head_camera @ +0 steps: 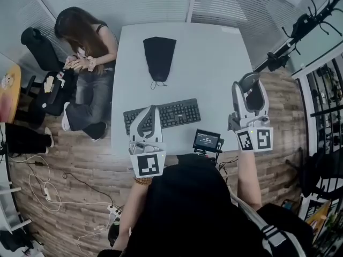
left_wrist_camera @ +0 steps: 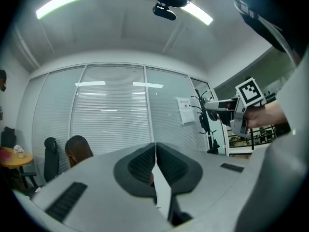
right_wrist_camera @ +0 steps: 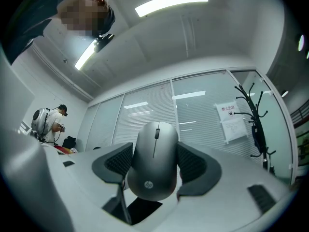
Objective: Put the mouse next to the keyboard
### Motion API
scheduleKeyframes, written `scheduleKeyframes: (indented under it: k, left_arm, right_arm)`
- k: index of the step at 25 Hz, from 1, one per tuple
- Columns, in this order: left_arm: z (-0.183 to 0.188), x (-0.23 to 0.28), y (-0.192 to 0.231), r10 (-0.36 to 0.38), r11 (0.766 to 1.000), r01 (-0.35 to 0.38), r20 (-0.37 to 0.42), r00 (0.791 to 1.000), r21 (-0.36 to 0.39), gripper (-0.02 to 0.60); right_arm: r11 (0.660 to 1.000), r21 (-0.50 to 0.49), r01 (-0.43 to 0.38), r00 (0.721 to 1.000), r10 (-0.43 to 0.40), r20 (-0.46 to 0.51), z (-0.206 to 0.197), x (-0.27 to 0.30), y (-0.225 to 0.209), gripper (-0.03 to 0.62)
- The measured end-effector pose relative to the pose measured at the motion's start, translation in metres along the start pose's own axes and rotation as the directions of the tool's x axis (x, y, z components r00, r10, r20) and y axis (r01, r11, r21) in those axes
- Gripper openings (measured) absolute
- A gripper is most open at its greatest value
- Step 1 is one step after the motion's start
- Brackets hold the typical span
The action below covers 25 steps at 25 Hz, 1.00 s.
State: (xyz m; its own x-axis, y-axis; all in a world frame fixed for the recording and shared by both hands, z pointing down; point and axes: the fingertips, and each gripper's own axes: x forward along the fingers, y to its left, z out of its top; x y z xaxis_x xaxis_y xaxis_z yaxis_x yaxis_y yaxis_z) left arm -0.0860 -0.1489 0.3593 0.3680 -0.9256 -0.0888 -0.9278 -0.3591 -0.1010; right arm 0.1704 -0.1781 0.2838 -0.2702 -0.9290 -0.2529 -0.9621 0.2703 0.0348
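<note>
A black keyboard lies near the front edge of the white table. The dark grey mouse is held in the air past the table's right edge, well right of the keyboard. My right gripper is shut on the mouse; in the right gripper view the mouse fills the gap between the two black pads. My left gripper hovers over the keyboard's left part. In the left gripper view its pads meet with nothing between them, so the left gripper is shut and tilted up toward the blinds.
A black pouch lies at the table's far middle. A small screen device is clamped at the front edge. A person sits at the table's left side. A coat rack stands at right, and cables lie on the floor.
</note>
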Motion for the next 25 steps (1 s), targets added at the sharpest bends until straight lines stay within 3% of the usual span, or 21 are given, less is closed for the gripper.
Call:
scheduleKeyframes:
  k: [2,5,9,25]
  left_arm:
    - [-0.005,0.005,0.001,0.01,1.0,-0.01,-0.011,1.0,-0.029,0.015]
    - [-0.01,0.012,0.002,-0.017,0.999,0.018,-0.025,1.0,0.044,0.015]
    - [-0.024,0.016,0.006,0.014,0.999,-0.017,-0.057,0.998,-0.047,0.015]
    - [-0.033,0.029,0.002,-0.016,0.999,0.011,-0.086,0.996,-0.051,0.015]
  right_arm:
    - [1.0,-0.003,-0.006,1.0,0.006,-0.014,-0.004,0.006,-0.001,0.288]
    - [1.0,0.0,-0.006,0.999,0.006,-0.033,-0.012,0.012,-0.004,0.288]
    - [1.0,0.007,-0.003,0.999,0.004,-0.054,-0.022,0.018,-0.007,0.288]
    - [0.999,0.023,0.027,0.99,-0.024,-0.141,-0.067,0.029,-0.026,0.288]
